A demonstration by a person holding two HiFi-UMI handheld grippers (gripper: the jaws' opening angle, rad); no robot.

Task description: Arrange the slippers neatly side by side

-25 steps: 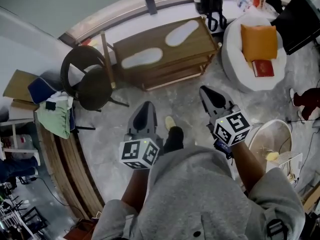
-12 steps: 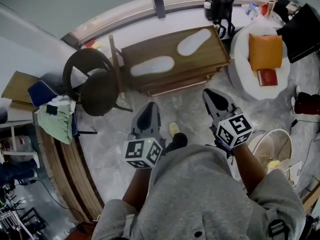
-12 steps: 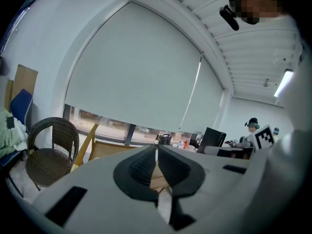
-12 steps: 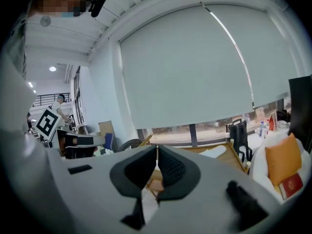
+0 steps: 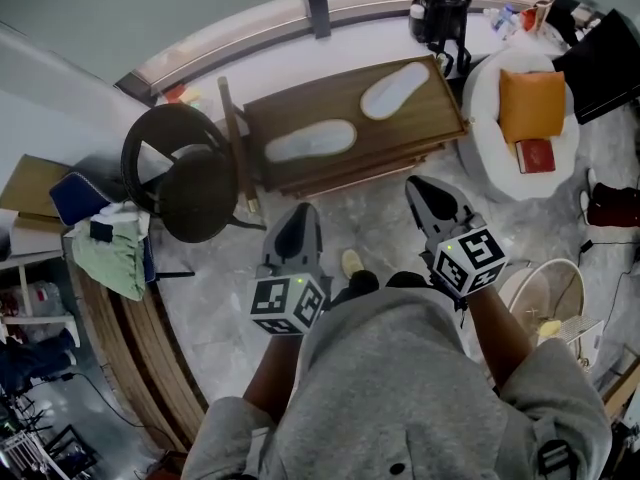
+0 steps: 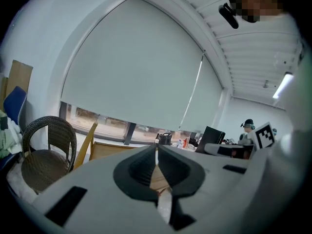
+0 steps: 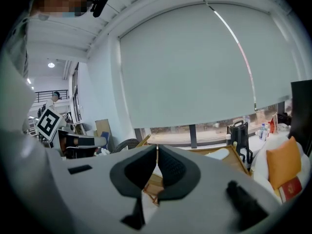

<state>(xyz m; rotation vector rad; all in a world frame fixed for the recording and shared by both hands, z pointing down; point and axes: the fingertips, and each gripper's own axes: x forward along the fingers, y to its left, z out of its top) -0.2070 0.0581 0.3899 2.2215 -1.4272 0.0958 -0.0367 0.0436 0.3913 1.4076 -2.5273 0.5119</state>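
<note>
Two pale slippers lie on top of a low wooden rack (image 5: 430,128) ahead of me: the left slipper (image 5: 310,140) and the right slipper (image 5: 394,89), apart and angled differently. My left gripper (image 5: 299,213) is held near my body, well short of the rack, jaws shut with nothing between them. My right gripper (image 5: 420,185) is also held low in front of me, shut and empty, its tip just short of the rack's front. In the left gripper view the left gripper (image 6: 156,149) points over the rack toward the window; the right gripper (image 7: 157,150) does the same.
A dark wicker chair (image 5: 185,173) stands left of the rack. A white round seat (image 5: 478,118) with an orange cushion (image 5: 530,105) and a red book (image 5: 540,155) sits at the right. A black bag (image 5: 440,13) stands behind the rack. A white fan (image 5: 545,293) is at lower right.
The view has shifted slightly, so the rack and slippers sit a little further right and closer. Both grippers stay shut and held near my body.
</note>
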